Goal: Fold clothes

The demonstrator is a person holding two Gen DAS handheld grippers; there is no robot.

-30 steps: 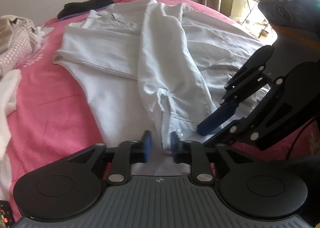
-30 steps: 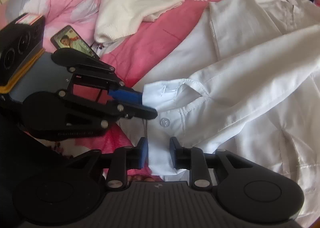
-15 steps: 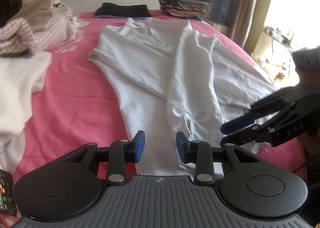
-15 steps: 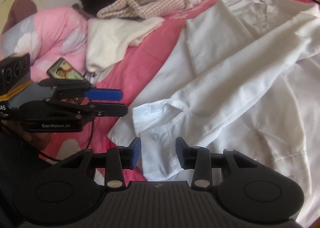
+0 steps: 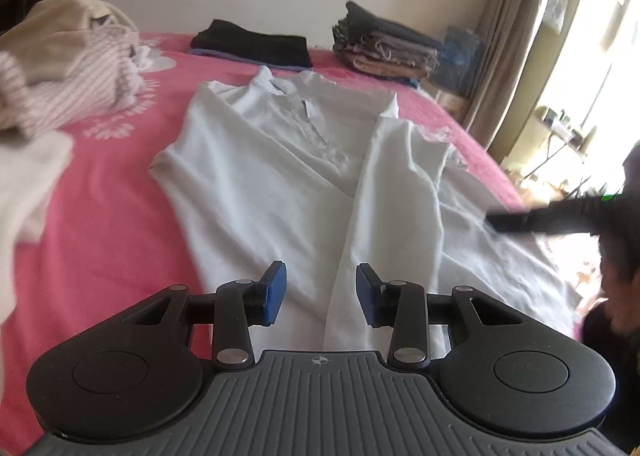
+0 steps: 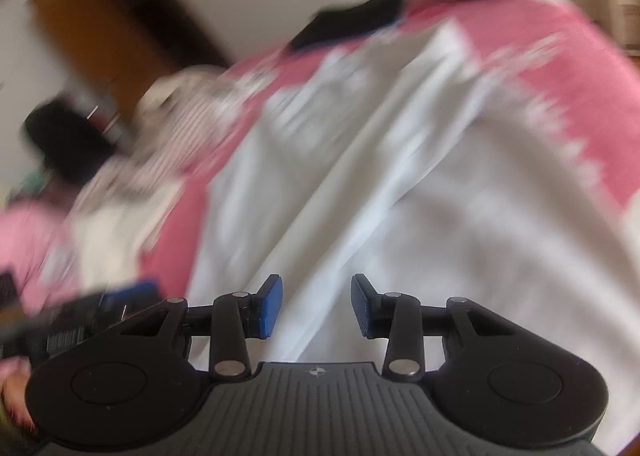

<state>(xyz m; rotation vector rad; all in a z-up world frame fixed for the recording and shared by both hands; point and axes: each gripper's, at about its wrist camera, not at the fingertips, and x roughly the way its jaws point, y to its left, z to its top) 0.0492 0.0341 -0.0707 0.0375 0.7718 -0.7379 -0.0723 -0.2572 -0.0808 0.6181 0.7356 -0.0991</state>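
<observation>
The white shirt (image 5: 280, 176) lies flat on the pink bedspread (image 5: 100, 216), collar toward the far wall and hem toward the cameras. One long sleeve (image 5: 392, 208) is folded across the front of the shirt and runs from the shoulder area down toward the near edge. The left side edge of the shirt forms a clean line against bare bedspread; the right side spreads wider, with wrinkled fabric reaching toward the right edge of the bed.

The left hand-held gripper (image 5: 320, 292) hangs above the near end of the sleeve. Its jaws are opening; the blue pads (image 5: 276, 292) stand apart, clear of the cloth, and grasp nothing. The right hand-held gripper (image 6: 316, 304) is released as well: its pads are apart above the shirt (image 6: 400, 216) with no fabric pinched between them. The right wrist view is heavily blurred. In the left wrist view the right hand-held gripper (image 5: 560, 216) appears as a dark blurred shape over the shirt's right side.

A strip of bare bedspread runs along the shirt's left edge. Beyond it lies a heap of unfolded clothes (image 5: 68, 68). At the far edge of the bed sit a folded black garment (image 5: 252, 44) and a stack of folded clothes (image 5: 388, 48), both apart from the collar.
</observation>
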